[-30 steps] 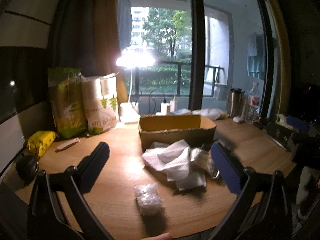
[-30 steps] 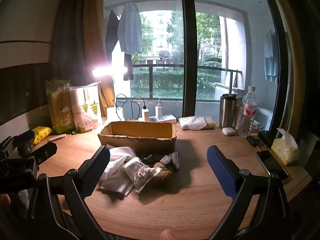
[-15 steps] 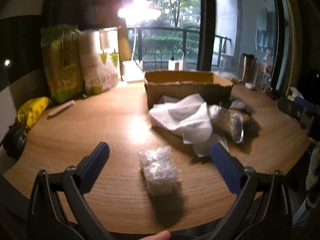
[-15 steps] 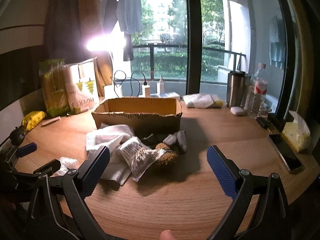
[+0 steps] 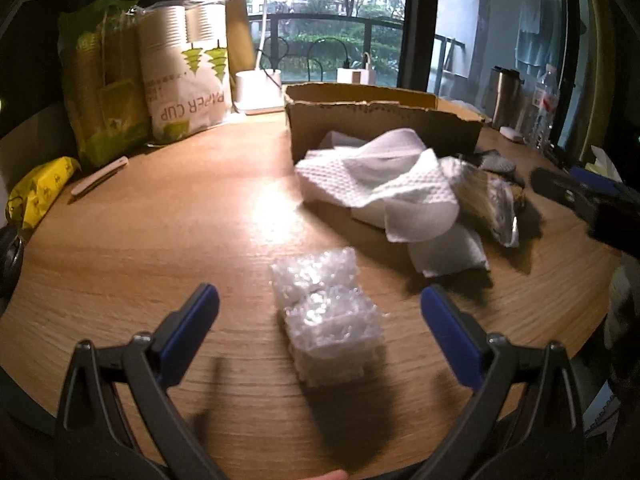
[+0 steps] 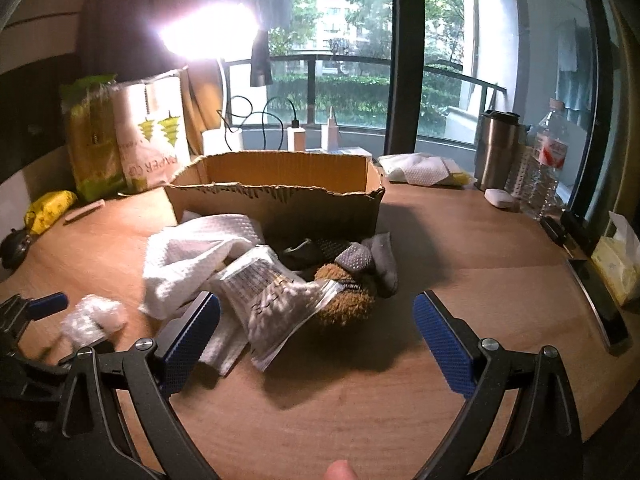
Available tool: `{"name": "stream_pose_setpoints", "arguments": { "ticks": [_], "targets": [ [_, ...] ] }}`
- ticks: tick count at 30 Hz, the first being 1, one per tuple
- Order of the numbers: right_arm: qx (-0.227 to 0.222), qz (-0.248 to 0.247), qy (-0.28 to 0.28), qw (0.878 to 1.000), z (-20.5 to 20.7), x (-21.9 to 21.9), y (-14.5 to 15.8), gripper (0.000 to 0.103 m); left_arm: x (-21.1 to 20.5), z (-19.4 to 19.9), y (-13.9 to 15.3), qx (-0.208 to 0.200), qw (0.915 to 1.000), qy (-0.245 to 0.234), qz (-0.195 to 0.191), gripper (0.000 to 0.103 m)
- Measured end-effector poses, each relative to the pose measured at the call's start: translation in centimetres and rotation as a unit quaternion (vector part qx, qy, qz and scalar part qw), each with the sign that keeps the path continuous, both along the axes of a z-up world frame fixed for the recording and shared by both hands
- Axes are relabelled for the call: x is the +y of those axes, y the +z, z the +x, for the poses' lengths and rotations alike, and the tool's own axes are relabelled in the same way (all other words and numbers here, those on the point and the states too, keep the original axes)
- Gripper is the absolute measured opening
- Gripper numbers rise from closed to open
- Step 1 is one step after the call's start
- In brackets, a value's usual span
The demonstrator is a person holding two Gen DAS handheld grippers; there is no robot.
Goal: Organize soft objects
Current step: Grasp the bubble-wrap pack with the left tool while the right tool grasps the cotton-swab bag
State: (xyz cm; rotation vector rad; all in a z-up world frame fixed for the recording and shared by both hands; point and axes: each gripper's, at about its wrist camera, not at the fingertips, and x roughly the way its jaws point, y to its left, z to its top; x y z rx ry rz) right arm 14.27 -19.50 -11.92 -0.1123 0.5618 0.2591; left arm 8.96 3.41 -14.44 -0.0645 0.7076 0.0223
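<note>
From your left wrist view, your left gripper (image 5: pixel 320 320) has come lower and closer than a second ago; its jaws are spread wide, holding nothing, with the bubble wrap bundle (image 5: pixel 328 320) on the table (image 5: pixel 140 248) between them. A bag (image 5: pixel 188 68) reads "PAPER CUP"

From your right wrist view, your right gripper (image 6: pixel 316 332) has also neared the pile: wide open, empty, before the clear packet (image 6: pixel 276 296) and white towel (image 6: pixel 188 260) by the cardboard box (image 6: pixel 276 196)
</note>
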Motion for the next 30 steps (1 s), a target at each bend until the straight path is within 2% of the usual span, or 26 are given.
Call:
{"name": "stream_pose_setpoints", "arguments": {
  "ticks": [1, 3, 5, 10, 12, 15, 17, 21, 23, 24, 30],
  "targets": [
    [0.002, -0.002, 0.001, 1.000, 0.4, 0.2, -0.1, 0.099, 0.0, 0.0, 0.0, 0.000, 1.0000, -0.001, 0.000, 0.098],
    [0.004, -0.003, 0.005, 1.000, 1.1, 0.5, -0.3, 0.099, 0.1, 0.1, -0.3, 0.006, 1.0000, -0.003, 0.000, 0.087],
    [0.011, -0.006, 0.011, 1.000, 1.9, 1.0, -0.8, 0.099, 0.3, 0.4, -0.7, 0.012, 0.9999, -0.003, -0.002, 0.085],
    [0.024, -0.027, 0.028, 0.999, 3.0, 2.6, -1.8, 0.099, 0.4, 0.7, -1.0, 0.011, 0.9999, -0.003, -0.002, 0.069],
    [0.026, -0.035, 0.034, 0.998, 3.5, 3.1, -2.0, 0.099, 0.5, 0.7, -1.0, 0.008, 1.0000, -0.004, -0.002, 0.057],
    [0.032, -0.052, 0.042, 0.997, 4.5, 3.9, -2.3, 0.099, 0.6, 0.8, -1.0, 0.006, 0.9999, -0.008, -0.006, 0.052],
    [0.056, -0.048, 0.057, 0.996, 5.3, 4.2, -2.5, 0.099, 0.6, 0.9, -1.0, 0.006, 0.9999, -0.010, -0.008, 0.050],
    [0.078, -0.053, 0.067, 0.993, 5.9, 4.8, -3.0, 0.099, 0.7, 0.8, -0.9, 0.004, 0.9998, -0.014, -0.016, 0.048],
    [0.084, -0.048, 0.070, 0.993, 6.1, 4.8, -3.1, 0.087, 0.7, 0.8, -0.8, 0.001, 0.9997, -0.015, -0.017, 0.048],
    [0.087, -0.043, 0.071, 0.993, 6.2, 4.7, -3.2, 0.075, 0.6, 0.8, -0.6, -0.001, 0.9997, -0.016, -0.018, 0.048],
    [0.081, -0.032, 0.077, 0.993, 5.9, 4.4, -3.1, 0.059, 0.1, 0.7, 0.3, -0.013, 0.9996, -0.021, -0.015, 0.048]
  ]
}}
